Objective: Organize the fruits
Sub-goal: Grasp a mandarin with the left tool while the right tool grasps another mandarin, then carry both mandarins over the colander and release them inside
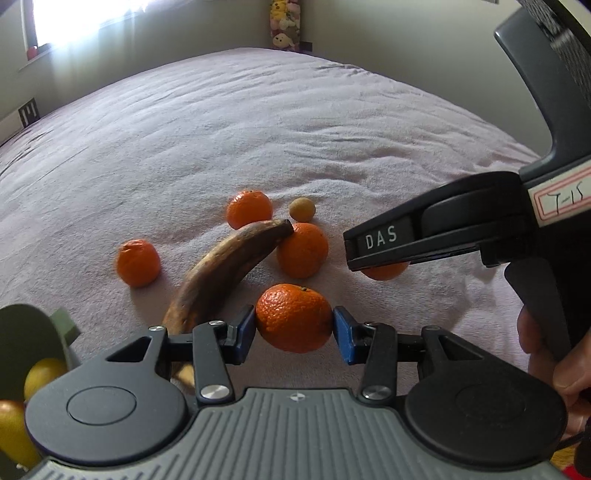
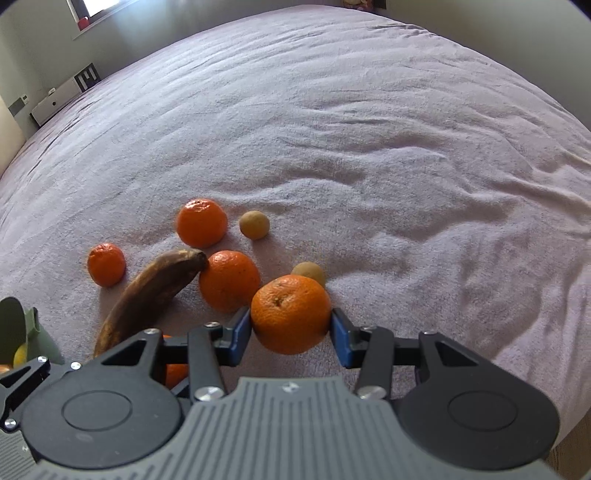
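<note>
Two grips at once: beside the brown banana (image 1: 229, 266) on the bed (image 1: 295, 122), my left gripper (image 1: 294, 321) clamps one orange (image 1: 294, 317), my right gripper (image 2: 291, 320) another orange (image 2: 290, 314). Next, I judge, lift both toward the green container (image 1: 22, 328).

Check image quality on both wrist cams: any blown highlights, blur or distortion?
Left wrist view: the bright window at top left is blown out to white; the pale lilac bedspread bows from fisheye distortion; the yellow fruit at the near left edge is soft. Right wrist view: evenly lit, same bowing, and the round orange mandarin between the pads looks sharp.
</note>
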Tool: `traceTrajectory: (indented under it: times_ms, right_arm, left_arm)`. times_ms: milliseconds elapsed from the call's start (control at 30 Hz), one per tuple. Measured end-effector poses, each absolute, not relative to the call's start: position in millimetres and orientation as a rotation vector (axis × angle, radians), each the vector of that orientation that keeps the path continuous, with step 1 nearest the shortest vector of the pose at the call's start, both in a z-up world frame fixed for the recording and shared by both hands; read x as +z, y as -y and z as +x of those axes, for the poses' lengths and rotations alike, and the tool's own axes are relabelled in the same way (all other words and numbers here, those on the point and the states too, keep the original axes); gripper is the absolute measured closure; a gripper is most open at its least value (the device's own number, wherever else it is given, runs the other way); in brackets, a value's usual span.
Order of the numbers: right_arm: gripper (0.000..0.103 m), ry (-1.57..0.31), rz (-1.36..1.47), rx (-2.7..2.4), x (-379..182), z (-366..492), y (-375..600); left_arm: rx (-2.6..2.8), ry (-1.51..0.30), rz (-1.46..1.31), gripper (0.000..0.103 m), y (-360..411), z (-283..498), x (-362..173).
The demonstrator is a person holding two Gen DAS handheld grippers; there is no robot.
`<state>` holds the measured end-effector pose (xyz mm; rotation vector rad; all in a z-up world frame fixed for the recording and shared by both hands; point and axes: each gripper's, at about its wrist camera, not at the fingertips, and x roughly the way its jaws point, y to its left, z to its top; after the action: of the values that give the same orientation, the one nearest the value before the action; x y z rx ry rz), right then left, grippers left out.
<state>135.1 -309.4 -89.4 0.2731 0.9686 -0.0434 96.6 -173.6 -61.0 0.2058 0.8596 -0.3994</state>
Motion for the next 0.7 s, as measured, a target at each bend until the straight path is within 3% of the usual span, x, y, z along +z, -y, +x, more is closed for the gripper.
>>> traceTrajectory:
  times_ms: [700]
  right_arm:
    - [0.059,-0.799,0.158,0.208,-4,98,235]
  left_arm:
    - [-0.189,-0.800,0.056,0.052,65,57,33]
